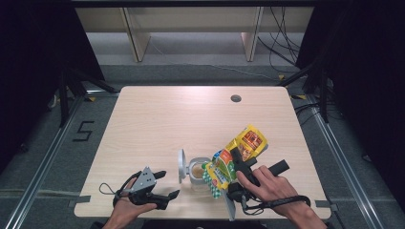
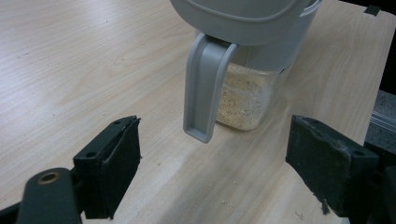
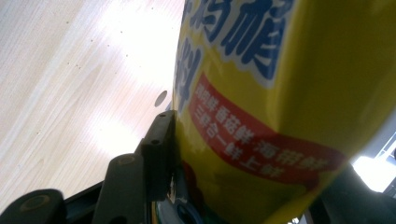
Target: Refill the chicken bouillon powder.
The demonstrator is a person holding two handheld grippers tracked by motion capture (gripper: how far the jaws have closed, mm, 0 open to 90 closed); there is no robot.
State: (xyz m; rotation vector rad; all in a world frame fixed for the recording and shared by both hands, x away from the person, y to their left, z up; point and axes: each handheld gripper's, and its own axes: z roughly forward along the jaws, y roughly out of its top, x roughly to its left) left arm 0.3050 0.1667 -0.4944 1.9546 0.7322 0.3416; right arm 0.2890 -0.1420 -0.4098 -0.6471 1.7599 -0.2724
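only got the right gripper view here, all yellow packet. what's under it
Observer: A clear jar on the table, sandy granules in its bottom; the packet is tilted over its mouth, held by the right hand-held gripper.
Operator: lid on or off
Observer: Open: the grey lid stands flipped up on the jar's left side.
Operator: where's the left one
Observer: The left hand-held gripper sits left of the jar, jaws open, nothing between them, pointing at the jar.
Operator: anything hanging off the lid
Observer: A grey latch hangs down the jar's front.
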